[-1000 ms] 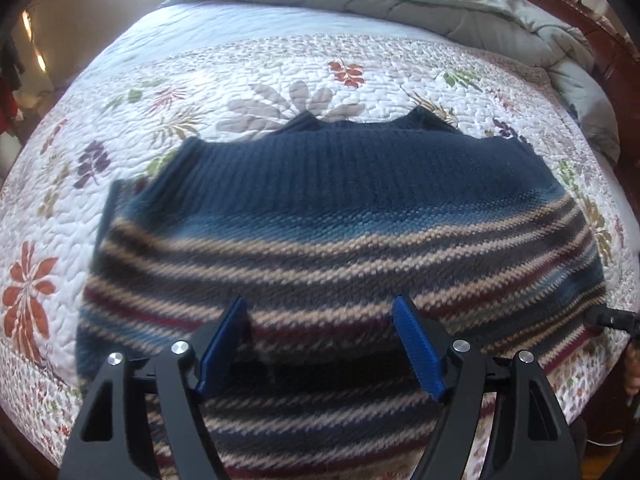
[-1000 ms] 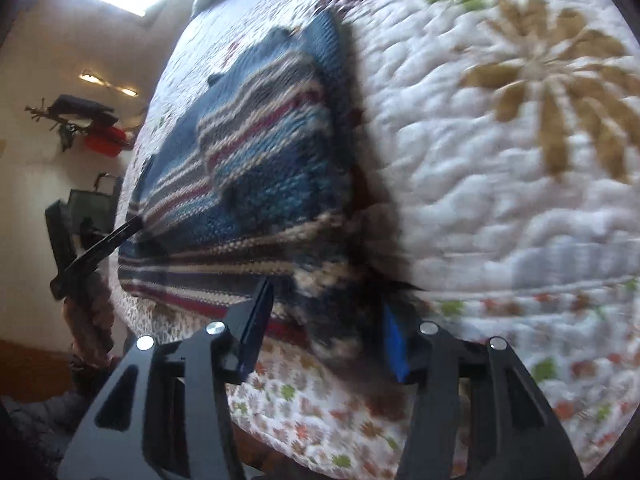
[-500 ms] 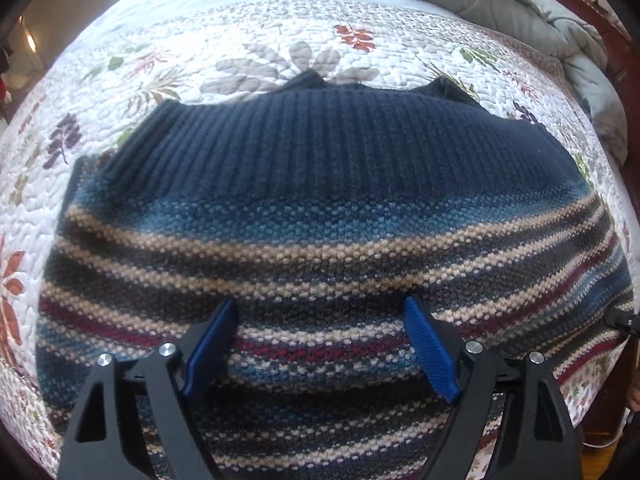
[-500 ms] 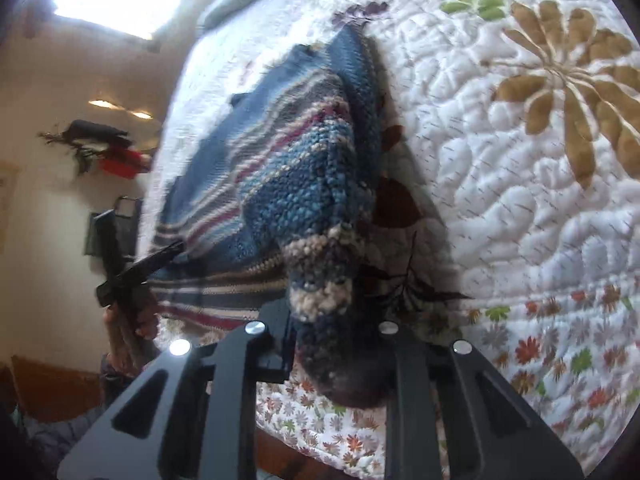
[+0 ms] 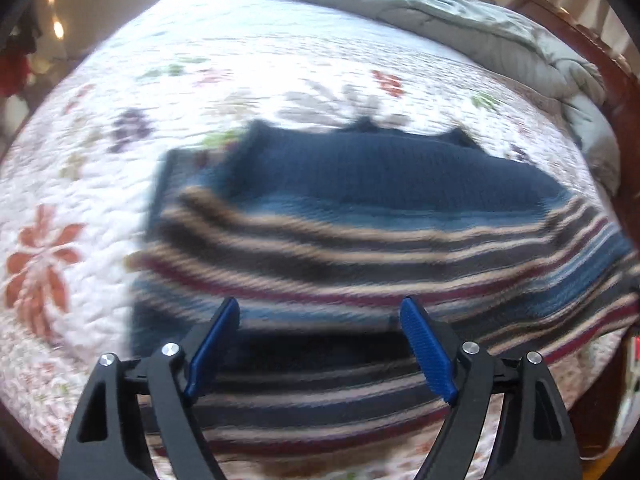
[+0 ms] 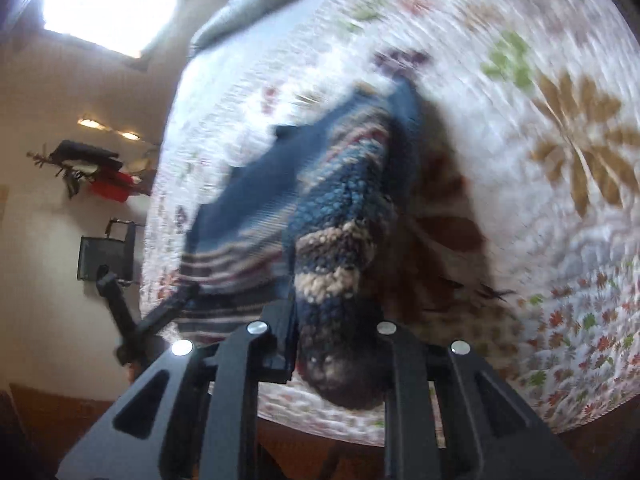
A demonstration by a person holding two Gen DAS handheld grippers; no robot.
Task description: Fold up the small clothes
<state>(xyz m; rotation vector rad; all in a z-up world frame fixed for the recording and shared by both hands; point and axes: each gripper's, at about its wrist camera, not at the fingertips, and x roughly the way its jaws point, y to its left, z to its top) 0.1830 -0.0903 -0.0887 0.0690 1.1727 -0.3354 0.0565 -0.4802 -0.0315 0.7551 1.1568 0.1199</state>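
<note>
Sweater [image 5: 360, 216]: knitted, dark blue at the neck end and striped in tan, maroon and blue toward the hem, is lying across the bed; in the left wrist view it is filling the middle of the picture, blurred by motion.
Sweater's near corner [image 6: 340, 280]: is hanging bunched and raised off the quilt in the right wrist view, casting a dark shadow on the bedding just beside it.
Right gripper [image 6: 336, 360]: is clamping that bunched corner, its black fingers [image 6: 280, 344] drawn narrow with thick knit pressed between them and bulging out below; the jaws have just been closing on the fabric.
Left gripper [image 5: 320, 340]: is hovering over the striped hem part with its blue pads [image 5: 426, 348] spread wide, nothing pinched between them; its jaws have just been opening a little further.
Quilt [image 5: 100, 208]: white with printed flowers and leaves, is covering the bed under the sweater.
Grey comforter [image 5: 460, 28]: is lying crumpled along the far edge of the bed.
Wooden bed frame [image 5: 600, 76]: is showing at the right edge, beyond the comforter.
Person's hand: cannot tell much; only the other gripper's dark body is reaching in at lower left of the right wrist view.
</note>
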